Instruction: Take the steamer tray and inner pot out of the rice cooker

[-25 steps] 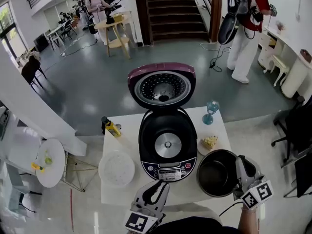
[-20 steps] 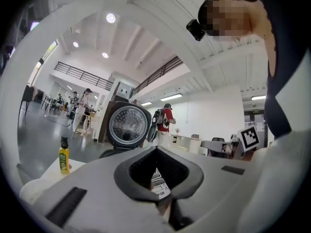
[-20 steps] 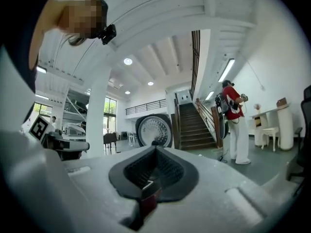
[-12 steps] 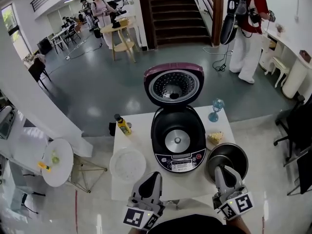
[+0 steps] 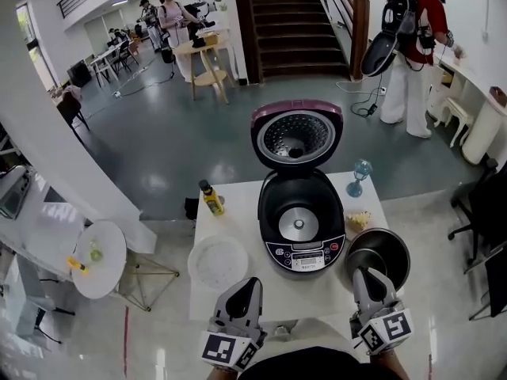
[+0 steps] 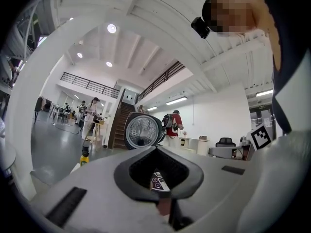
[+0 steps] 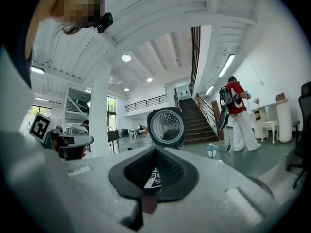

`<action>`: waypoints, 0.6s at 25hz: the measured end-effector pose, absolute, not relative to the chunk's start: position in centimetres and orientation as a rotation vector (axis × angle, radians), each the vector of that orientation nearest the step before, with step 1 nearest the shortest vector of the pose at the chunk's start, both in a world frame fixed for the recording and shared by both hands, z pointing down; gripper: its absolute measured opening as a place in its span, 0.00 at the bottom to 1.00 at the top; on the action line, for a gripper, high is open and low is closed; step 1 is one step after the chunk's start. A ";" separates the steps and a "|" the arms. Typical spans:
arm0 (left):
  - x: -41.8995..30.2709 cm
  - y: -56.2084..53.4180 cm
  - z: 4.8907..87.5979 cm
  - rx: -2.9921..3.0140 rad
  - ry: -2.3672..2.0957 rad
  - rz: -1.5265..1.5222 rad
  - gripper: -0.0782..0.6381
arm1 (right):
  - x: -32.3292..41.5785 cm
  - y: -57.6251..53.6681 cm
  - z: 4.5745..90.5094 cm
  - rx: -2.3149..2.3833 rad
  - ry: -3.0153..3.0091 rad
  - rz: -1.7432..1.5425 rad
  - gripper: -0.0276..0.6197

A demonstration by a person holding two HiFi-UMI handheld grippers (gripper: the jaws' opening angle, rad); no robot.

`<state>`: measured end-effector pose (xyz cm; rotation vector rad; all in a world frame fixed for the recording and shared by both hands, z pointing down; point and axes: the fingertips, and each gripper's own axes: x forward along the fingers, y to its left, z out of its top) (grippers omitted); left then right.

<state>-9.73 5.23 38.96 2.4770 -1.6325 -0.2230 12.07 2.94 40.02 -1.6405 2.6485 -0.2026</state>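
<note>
- Jaws pressed together and empty on left gripper [image 5: 250, 284] and right gripper [image 5: 364, 275], both at the near edge of the table [image 5: 273, 293].
- Just ahead-left of left gripper lies the steamer tray [image 5: 216, 261]; the inner pot [image 5: 388, 248] stands upright just ahead of right gripper.
- Between them stands the rice cooker [image 5: 305, 254], lid up, cavity empty.
- Count: 2 grippers, 1 tray, 1 pot, 1 cooker; both removals look done.

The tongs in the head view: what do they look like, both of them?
The left tongs and right tongs match: light grey shells with black insets, tapering to the tip. Each carries a white cube with black square markers at its rear.
</note>
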 end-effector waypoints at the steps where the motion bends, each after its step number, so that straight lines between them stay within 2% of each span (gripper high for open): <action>1: -10.0 5.5 39.1 2.479 -1.637 -0.211 0.11 | 11.9 3.2 40.1 -1.643 2.650 -0.200 0.05; 15: -9.7 5.8 41.2 2.559 -1.594 -0.109 0.11 | 11.3 4.5 40.6 -1.679 2.639 -0.197 0.05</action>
